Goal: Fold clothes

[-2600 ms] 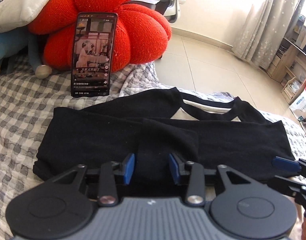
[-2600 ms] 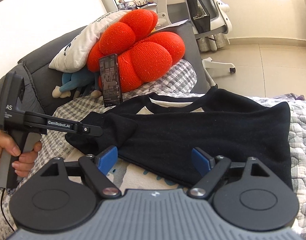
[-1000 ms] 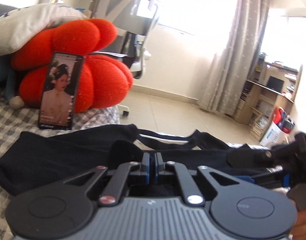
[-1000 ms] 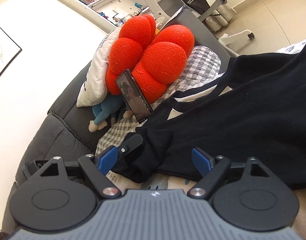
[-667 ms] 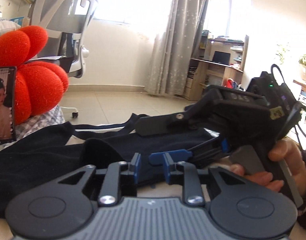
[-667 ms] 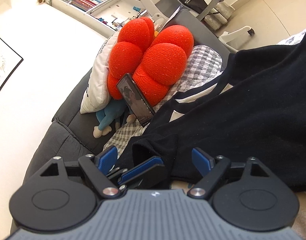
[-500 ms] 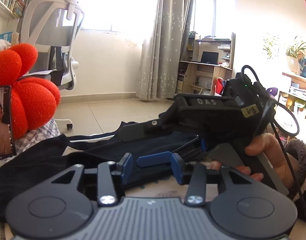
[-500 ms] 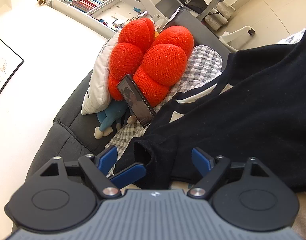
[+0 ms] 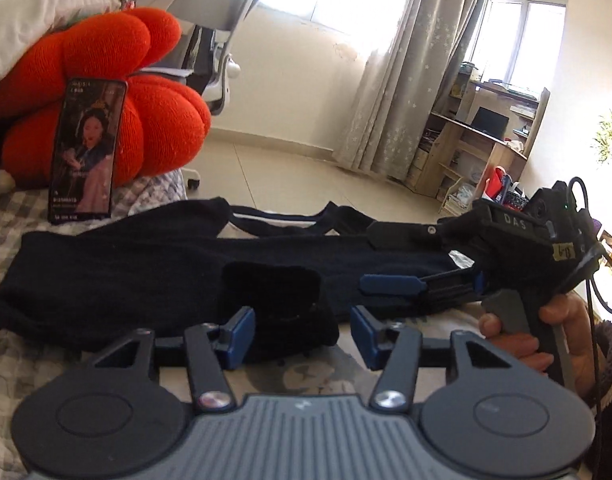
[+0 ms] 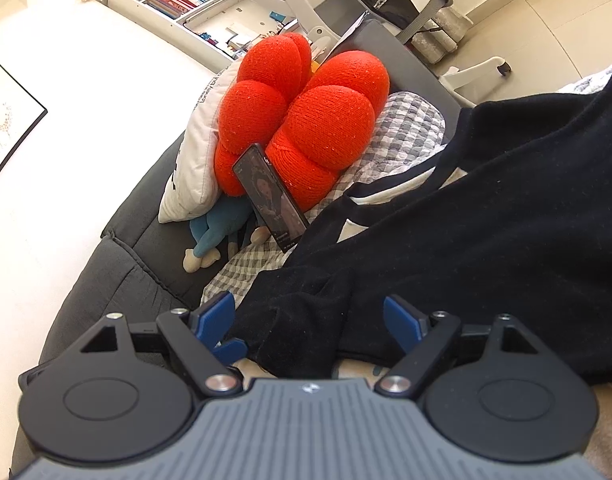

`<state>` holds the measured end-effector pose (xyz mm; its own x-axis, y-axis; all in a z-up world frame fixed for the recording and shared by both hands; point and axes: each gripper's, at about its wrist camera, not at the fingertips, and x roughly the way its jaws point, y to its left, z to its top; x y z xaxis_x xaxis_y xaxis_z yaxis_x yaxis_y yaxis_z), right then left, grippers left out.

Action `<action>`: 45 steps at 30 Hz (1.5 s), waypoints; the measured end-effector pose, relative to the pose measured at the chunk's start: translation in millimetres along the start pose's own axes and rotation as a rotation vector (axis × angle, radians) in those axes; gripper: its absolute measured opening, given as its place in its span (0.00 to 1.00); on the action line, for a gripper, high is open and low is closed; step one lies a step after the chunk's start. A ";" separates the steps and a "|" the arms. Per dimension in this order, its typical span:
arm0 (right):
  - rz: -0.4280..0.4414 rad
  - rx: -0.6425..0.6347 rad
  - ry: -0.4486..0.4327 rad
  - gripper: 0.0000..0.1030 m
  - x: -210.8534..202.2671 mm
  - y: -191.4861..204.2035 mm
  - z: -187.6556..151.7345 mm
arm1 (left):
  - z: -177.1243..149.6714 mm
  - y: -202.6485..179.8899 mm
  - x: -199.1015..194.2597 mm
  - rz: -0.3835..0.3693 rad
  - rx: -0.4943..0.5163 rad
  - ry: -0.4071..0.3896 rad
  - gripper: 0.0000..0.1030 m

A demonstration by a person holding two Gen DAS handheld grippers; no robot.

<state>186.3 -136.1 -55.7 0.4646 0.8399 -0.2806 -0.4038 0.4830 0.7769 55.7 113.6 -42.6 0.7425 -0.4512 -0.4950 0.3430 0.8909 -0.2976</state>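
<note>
Sleeve cuff released on the folded black garment (image 9: 118, 276)

The left gripper (image 9: 298, 330), pressed shut a second ago, is opening; the cuff (image 9: 272, 292) lies loose between its pads. The right gripper (image 10: 308, 318) is kept spread over the garment on the checked blanket (image 9: 10, 216).

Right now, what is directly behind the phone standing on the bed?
The phone leans against the red knitted cushion; a white pillow sits behind that. The cushion's part behind the phone is hidden.

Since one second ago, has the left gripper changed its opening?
Yes. The left gripper was pinched shut on the black garment; now its jaws are opening, pads apart either side of the folded sleeve end, no longer pressing it.
</note>
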 end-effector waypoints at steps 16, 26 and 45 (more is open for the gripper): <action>0.031 0.020 -0.005 0.82 0.4 -0.4 0.2 | -5.5 -46.2 39.8 -0.191 0.158 -0.008 0.53; -0.069 -0.049 -0.022 0.82 -5.9 17.2 4.5 | 2.7 -35.4 10.0 -0.120 0.221 0.031 0.57; -0.216 -0.530 0.096 0.56 59.8 50.2 -18.6 | 6.4 17.8 -30.5 0.201 0.148 0.006 0.61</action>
<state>179.2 -57.0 -44.0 0.5168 0.7150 -0.4708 -0.6584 0.6835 0.3151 42.9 143.5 -27.5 0.8010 -0.2640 -0.5374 0.2698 0.9604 -0.0697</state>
